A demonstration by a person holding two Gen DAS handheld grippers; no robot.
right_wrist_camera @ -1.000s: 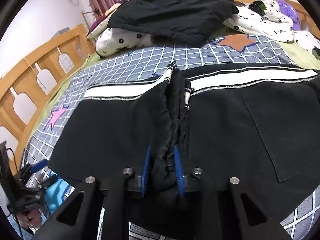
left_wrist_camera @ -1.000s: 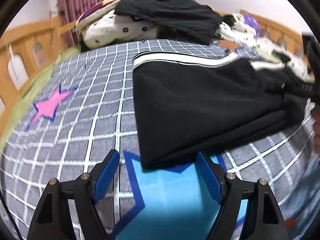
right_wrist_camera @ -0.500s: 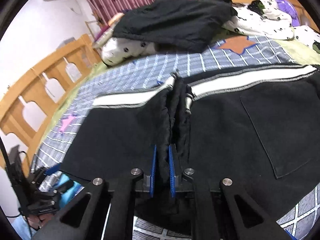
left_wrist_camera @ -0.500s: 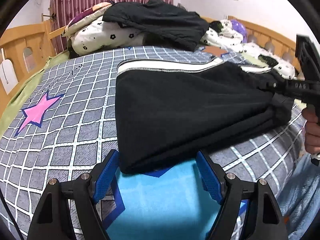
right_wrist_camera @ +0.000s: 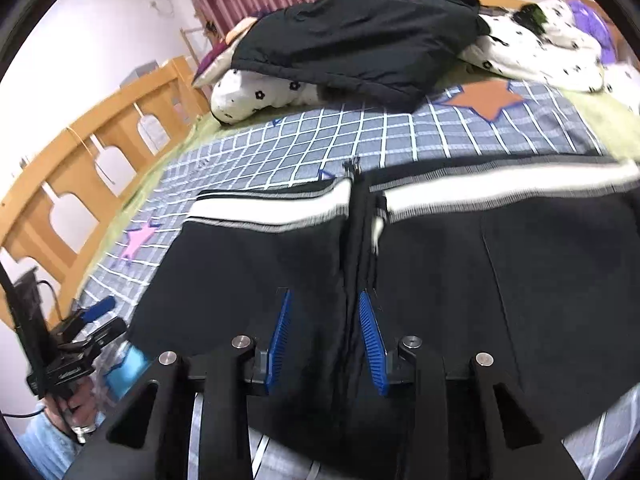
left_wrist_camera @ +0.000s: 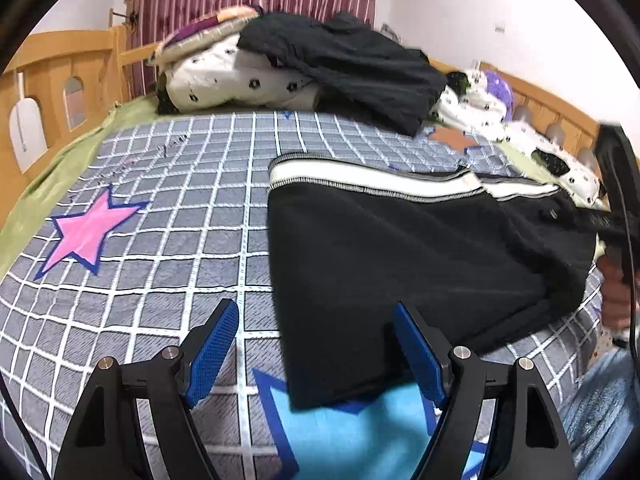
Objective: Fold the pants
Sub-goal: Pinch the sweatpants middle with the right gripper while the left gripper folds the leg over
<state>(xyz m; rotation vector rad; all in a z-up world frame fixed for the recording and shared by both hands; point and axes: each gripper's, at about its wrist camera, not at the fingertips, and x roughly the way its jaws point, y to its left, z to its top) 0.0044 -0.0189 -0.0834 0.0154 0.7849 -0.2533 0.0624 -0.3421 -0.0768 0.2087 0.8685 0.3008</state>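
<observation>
Two grippers are in attendance at the pants (left_wrist_camera: 400,256), which lie on the bed (left_wrist_camera: 168,208), folded over on the checked cover. The left gripper (left_wrist_camera: 316,352) hovers at the near hem corner with its fingers (left_wrist_camera: 212,344) spread wide and nothing between them. The right gripper (right_wrist_camera: 326,340) sits over a bunched ridge of fabric at the fold line, fingers (right_wrist_camera: 370,328) parted to either side of it; the cloth between them appears loose, not pinched.

Recommended practice for the step in hand: bring the left fingers down squarely over the hem edge so both layers are caught together, keep the fold line straight, and flatten the ridge before any further fold.

Condition of item: black, thick soft knit, white side stripe (left_wrist_camera: 360,182) with stitched edging, and a patch pocket (right_wrist_camera: 560,264) visible in the right wrist view. Edges lie fairly even.
</observation>
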